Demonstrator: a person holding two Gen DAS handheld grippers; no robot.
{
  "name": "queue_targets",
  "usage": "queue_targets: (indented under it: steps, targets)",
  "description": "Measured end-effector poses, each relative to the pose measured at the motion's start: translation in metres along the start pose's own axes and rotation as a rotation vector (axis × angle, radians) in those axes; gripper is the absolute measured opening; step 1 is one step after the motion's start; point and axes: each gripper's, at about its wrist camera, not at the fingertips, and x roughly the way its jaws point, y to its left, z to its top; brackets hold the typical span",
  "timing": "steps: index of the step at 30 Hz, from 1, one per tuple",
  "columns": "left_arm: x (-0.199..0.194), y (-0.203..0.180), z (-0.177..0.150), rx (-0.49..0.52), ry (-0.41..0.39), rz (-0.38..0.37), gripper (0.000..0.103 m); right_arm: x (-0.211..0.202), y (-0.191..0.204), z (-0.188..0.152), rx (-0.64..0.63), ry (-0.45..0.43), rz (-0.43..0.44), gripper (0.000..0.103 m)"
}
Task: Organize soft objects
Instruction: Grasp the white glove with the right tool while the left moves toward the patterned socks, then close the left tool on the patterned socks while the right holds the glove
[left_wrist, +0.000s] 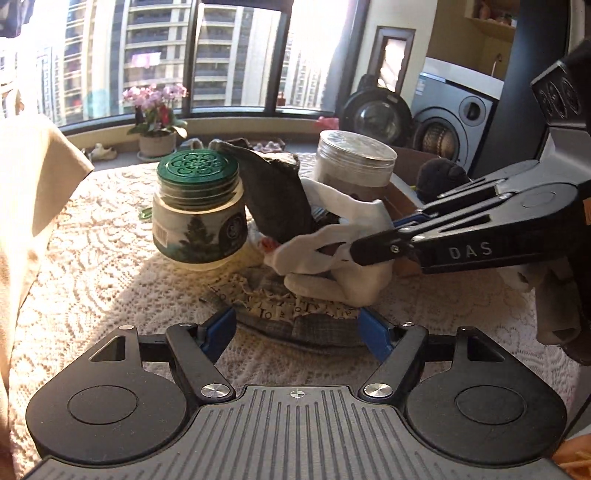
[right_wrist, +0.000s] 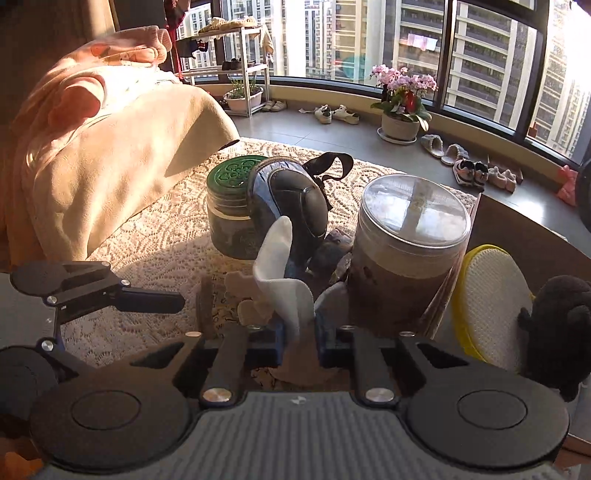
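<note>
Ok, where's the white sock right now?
The white sock is pinched in the right gripper, mid-table between the green-lidded jar and the clear-lidded jar.

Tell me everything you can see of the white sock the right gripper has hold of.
The white sock is a soft, plain knit, crumpled and folded over itself. The right gripper is shut on one fold, its blue-padded fingers pinching the fabric, and a loose flap stands upright past the fingertips in the right wrist view. Its bunched lower part rests on a letter-printed cloth on the lace tablecloth. A dark grey sock lies against its upper side, between the two jars.
</note>
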Motion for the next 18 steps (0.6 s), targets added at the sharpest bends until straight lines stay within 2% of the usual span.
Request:
queue_targets:
  steps: [4,11,15,17,18]
  targets:
    - [0.005,0.004,0.007,-0.028,-0.01,0.001,0.078,-0.02,-0.013,-0.02,0.037,-0.005,-0.002,0.011]
    - [0.037,-0.014,0.029,0.004,0.004,-0.021,0.078,-0.043,-0.04,-0.067,0.105,0.023,-0.083,0.011]
    - [0.064,-0.025,0.036,0.041,0.028,0.018,0.078,-0.048,-0.047,-0.086,0.134,0.021,-0.091,0.012]
    - [0.075,-0.031,0.036,0.074,0.051,0.053,0.078,-0.05,-0.048,-0.093,0.144,0.01,-0.084,0.015]
    - [0.079,-0.033,0.036,0.087,0.063,0.071,0.078,-0.05,-0.048,-0.095,0.144,0.008,-0.083,0.02]
